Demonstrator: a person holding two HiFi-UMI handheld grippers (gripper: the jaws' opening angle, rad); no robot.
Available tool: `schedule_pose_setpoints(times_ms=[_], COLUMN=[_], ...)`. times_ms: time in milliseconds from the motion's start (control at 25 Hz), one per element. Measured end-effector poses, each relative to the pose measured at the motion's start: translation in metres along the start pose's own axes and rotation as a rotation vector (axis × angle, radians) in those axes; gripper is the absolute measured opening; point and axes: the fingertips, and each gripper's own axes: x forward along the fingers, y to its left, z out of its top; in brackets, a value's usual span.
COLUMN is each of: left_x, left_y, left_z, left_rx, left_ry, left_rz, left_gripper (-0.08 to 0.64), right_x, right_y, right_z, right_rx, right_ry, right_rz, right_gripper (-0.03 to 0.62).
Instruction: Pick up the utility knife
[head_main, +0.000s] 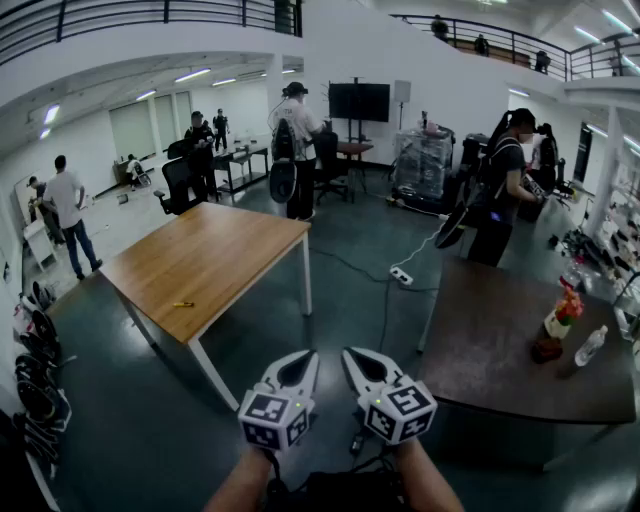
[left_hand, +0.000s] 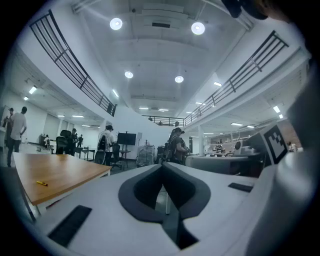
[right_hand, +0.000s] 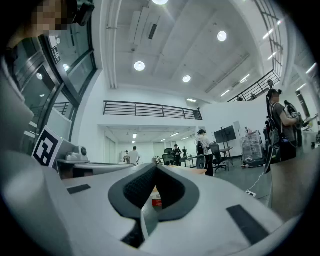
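Two pairs of fingers are pressed together with nothing between them. Those of the left gripper (head_main: 306, 358) and the right gripper (head_main: 352, 354) are held level and side by side, low in front of the person, above bare floor (head_main: 150, 420). In each gripper view the tips are seen meeting over an empty hollow.

The utility knife (head_main: 183, 303), taken to be the small yellow object, lies flat on the wooden counter (head_main: 215, 250). It is near the corner closest to the person and well apart from both grippers. The same knife (left_hand: 42, 183) is caught at the left of the left gripper view. Its blade end cannot be made out at this range.

The step in hand is judged to be the approach, with the pickup not yet begun. It would be done well if the wooden counter were walked up to first. The fingers of one gripper should be spread before the knife is reached. That gripper should then be tipped downward so that the narrow body is straddled across its width, near the middle. Because the knife lies low, the fingers should be lowered almost onto the counter and closed only once it is centred.
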Motion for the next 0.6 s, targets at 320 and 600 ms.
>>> schedule_pose_setpoints(times_ms=[320, 600], left_x=[-0.0003, -0.0098], left_y=[-0.0018, 0.0042], left_z=[0.0022, -0.0003], left_rx=[0.005, -0.009], left_ry=[0.005, 0.000], left_rz=[-0.002, 0.031], left_gripper=[0.006, 0.006], right_x=[0.0001, 0.0019], right_y=[0.0006, 0.0099], right_z=[0.0005, -0.0022], right_rx=[-0.008, -0.018], right_ry=[0.005, 0.018], right_rz=[0.000, 0.027], right_gripper=[0.011, 0.011])
